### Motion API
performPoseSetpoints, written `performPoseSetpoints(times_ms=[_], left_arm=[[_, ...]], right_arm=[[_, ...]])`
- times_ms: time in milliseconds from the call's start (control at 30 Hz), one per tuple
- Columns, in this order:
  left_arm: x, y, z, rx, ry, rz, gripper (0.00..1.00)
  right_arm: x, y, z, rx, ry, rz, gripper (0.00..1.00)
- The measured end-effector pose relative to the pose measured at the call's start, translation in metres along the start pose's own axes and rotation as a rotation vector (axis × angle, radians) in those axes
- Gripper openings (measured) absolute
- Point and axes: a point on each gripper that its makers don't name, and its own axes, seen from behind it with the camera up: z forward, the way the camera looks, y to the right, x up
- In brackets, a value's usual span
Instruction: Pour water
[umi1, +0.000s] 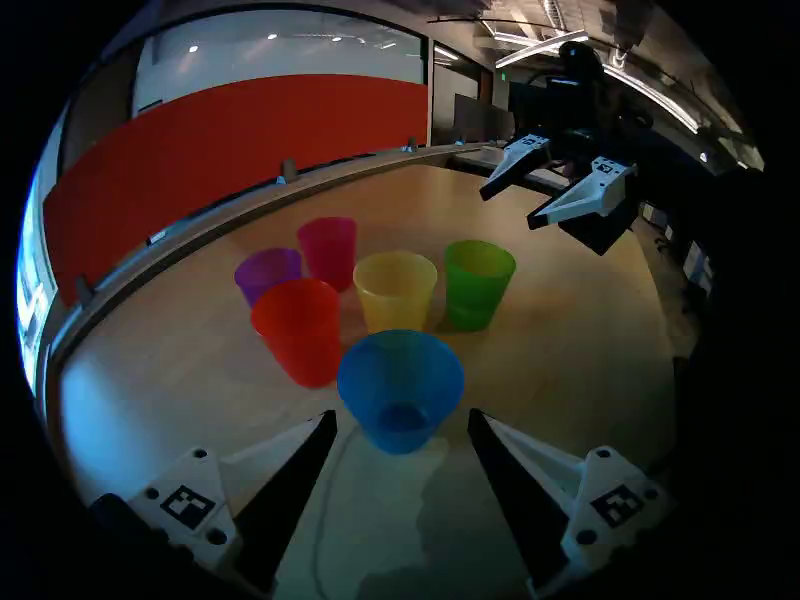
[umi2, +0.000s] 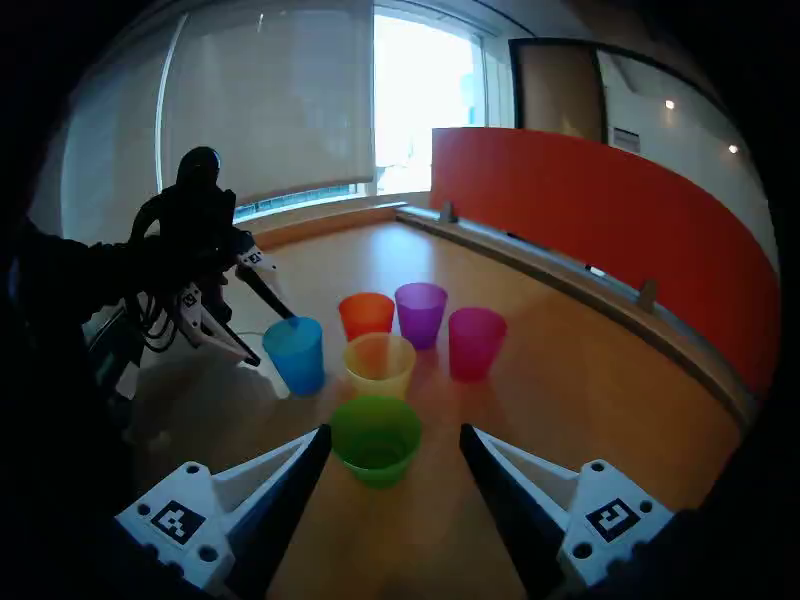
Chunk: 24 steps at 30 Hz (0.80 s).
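1. Left gripper view: left gripper (umi1: 400, 414) spread wide, blue cup (umi1: 400, 385) at its fingertips, beside the yellow cup (umi1: 395, 290).
2. Right gripper (umi2: 393, 430) gapes too, green cup (umi2: 376, 440) beside yellow.
3. Grip blue mid-wall, gently.

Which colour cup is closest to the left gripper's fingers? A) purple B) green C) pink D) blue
D: in the left gripper view the blue cup stands centred right at the tips of the left gripper's spread fingers.
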Motion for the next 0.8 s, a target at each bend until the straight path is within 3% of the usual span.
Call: performPoseSetpoints(times_ms=[800], left_arm=[[0.01,0.002,0.027,-0.036,0.009,0.004,0.98]], right_arm=[[-0.004,0.006,0.003,-0.006,-0.015,-0.011,0.99]])
